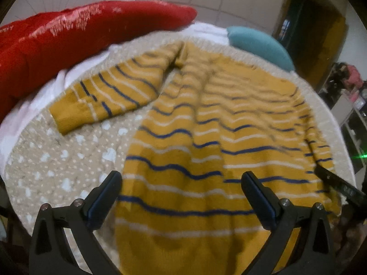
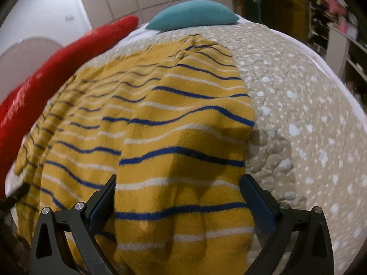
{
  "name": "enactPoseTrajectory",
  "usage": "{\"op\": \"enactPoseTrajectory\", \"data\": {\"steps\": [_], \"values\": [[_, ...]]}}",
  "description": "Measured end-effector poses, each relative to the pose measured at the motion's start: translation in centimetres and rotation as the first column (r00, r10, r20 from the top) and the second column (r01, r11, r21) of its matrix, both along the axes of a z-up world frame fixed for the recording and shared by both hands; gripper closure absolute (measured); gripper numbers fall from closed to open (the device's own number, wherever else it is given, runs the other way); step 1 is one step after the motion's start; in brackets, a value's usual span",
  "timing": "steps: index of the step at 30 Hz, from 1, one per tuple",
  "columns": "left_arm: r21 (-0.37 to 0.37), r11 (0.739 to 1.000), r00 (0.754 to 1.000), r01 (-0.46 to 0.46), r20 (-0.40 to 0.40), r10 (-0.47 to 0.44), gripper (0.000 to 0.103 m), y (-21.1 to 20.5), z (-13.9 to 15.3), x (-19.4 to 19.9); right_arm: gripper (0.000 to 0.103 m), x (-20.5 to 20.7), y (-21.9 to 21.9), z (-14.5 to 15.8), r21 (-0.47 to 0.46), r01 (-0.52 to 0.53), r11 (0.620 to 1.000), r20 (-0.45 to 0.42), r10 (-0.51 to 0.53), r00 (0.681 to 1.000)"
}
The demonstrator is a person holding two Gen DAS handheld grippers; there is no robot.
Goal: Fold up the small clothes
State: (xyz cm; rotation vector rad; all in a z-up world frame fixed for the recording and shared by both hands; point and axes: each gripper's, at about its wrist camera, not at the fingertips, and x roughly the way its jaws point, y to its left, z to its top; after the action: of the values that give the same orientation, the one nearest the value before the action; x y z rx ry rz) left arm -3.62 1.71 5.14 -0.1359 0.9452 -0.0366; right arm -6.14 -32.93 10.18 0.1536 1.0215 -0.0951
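A mustard sweater [image 1: 218, 126] with navy and white stripes lies spread on a beige spotted bedspread [image 1: 68, 160]. Its left sleeve [image 1: 103, 96] sticks out flat to the left. My left gripper [image 1: 181, 175] hovers open over the sweater's near hem, with fabric below the fingers but none pinched. In the right wrist view the sweater [image 2: 160, 114] has its right side folded over the body in a raised flap. My right gripper [image 2: 179, 178] stands wide open astride the near end of that flap, with the cloth lying between the fingers.
A long red cushion [image 1: 80, 34] lies along the far left of the bed and a teal pillow [image 2: 192, 16] at the head. Bare bedspread [image 2: 309, 114] stretches to the right of the sweater. Cluttered shelves [image 2: 339, 34] stand beyond the bed's right edge.
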Motion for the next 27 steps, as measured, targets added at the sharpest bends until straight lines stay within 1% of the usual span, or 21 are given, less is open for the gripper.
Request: {"op": "enactPoseTrajectory", "data": {"steps": [1, 2, 3, 5, 7, 9, 11, 13, 15, 18, 20, 21, 22, 23, 24, 25, 26, 27], "values": [[0.016, 1.000, 1.000, 0.006, 0.027, -0.007, 0.000, 0.0, 0.7, -0.5, 0.018, -0.2, -0.5, 0.5, 0.022, -0.002, 1.000, 0.046, 0.001, 0.999], [0.067, 0.998, 0.999, 0.009, 0.042, -0.011, 0.000, -0.3, 1.1, -1.0, 0.020, -0.7, -1.1, 1.6, 0.055, 0.002, 0.998, 0.071, -0.006, 0.997], [0.049, 0.999, 0.999, 0.012, 0.045, -0.015, 0.000, 0.0, 1.5, -1.2, 0.020, -1.3, -2.1, 2.9, 0.077, 0.016, 0.997, 0.114, -0.025, 0.993], [0.056, 0.998, 0.998, 0.009, 0.056, -0.012, 0.000, 0.4, 1.6, -1.3, 0.020, -2.3, -3.3, 4.6, 0.056, 0.048, 0.997, 0.152, -0.056, 0.987], [0.023, 1.000, 0.998, 0.004, 0.057, -0.005, 0.000, 1.0, 1.2, -1.5, 0.020, -2.8, -4.4, 5.1, 0.032, 0.069, 0.997, 0.136, -0.073, 0.988], [-0.042, 0.999, 0.997, 0.005, 0.076, -0.002, 0.000, 1.8, 0.6, -2.0, 0.020, -3.3, -5.2, 4.7, 0.037, 0.084, 0.996, 0.105, -0.088, 0.991], [-0.075, 0.997, 0.998, 0.015, 0.063, -0.010, 0.000, 1.9, 0.0, -2.2, 0.020, -4.1, -5.4, 4.3, 0.049, 0.087, 0.995, 0.084, -0.091, 0.992], [-0.089, 0.996, 0.998, 0.031, 0.055, -0.027, 0.000, 1.7, -0.1, -2.8, 0.020, -4.8, -4.8, 4.1, 0.068, 0.057, 0.996, 0.088, -0.063, 0.994], [-0.069, 0.997, 0.999, 0.044, 0.032, -0.042, 0.000, 1.2, 0.1, -2.9, 0.020, -5.1, -3.9, 4.2, 0.085, 0.016, 0.996, 0.090, -0.024, 0.996], [-0.077, 0.995, 0.998, 0.063, 0.020, -0.062, 0.000, 0.7, 0.1, -3.1, 0.020, -5.7, -1.2, 4.8, 0.100, -0.091, 0.991, 0.121, 0.079, 0.989], [-0.091, 0.993, 0.997, 0.072, 0.013, -0.071, 0.000, 0.4, 0.0, -3.2, 0.021, -5.7, 1.0, 4.7, 0.080, -0.167, 0.983, 0.112, 0.157, 0.981], [-0.089, 0.993, 0.997, 0.075, 0.012, -0.074, 0.000, 0.3, -0.1, -3.2, 0.022, -5.5, 2.1, 4.3, 0.035, -0.188, 0.982, 0.094, 0.184, 0.979], [-0.085, 0.993, 0.997, 0.078, 0.010, -0.078, 0.000, 0.2, -0.1, -3.3, 0.038, -5.3, 2.8, 3.6, -0.023, -0.192, 0.981, 0.064, 0.193, 0.979], [-0.082, 0.993, 0.997, 0.083, 0.011, -0.082, 0.000, 0.1, 0.0, -3.3, 0.077, -4.8, 3.2, 2.9, -0.077, -0.192, 0.978, 0.019, 0.194, 0.981], [-0.080, 0.993, 0.996, 0.086, 0.018, -0.084, 0.000, 0.1, 0.0, -3.4, 0.090, -4.3, 3.4, 2.0, -0.108, -0.191, 0.976, -0.017, 0.190, 0.982], [-0.075, 0.993, 0.996, 0.086, 0.028, -0.085, 0.000, 0.1, 0.2, -3.6, 0.090, -3.8, 3.0, 1.5, -0.092, -0.183, 0.979, -0.049, 0.179, 0.983], [-0.073, 0.994, 0.996, 0.085, 0.037, -0.083, 0.000, 0.3, 0.5, -3.7, 0.091, -3.8, 2.4, 1.8, -0.063, -0.167, 0.984, -0.029, 0.165, 0.986], [-0.073, 0.994, 0.996, 0.081, 0.049, -0.077, 0.000, 0.5, 0.8, -3.8, 0.091, -3.9, 1.5, 3.0, -0.039, -0.153, 0.988, 0.009, 0.153, 0.988]]}}
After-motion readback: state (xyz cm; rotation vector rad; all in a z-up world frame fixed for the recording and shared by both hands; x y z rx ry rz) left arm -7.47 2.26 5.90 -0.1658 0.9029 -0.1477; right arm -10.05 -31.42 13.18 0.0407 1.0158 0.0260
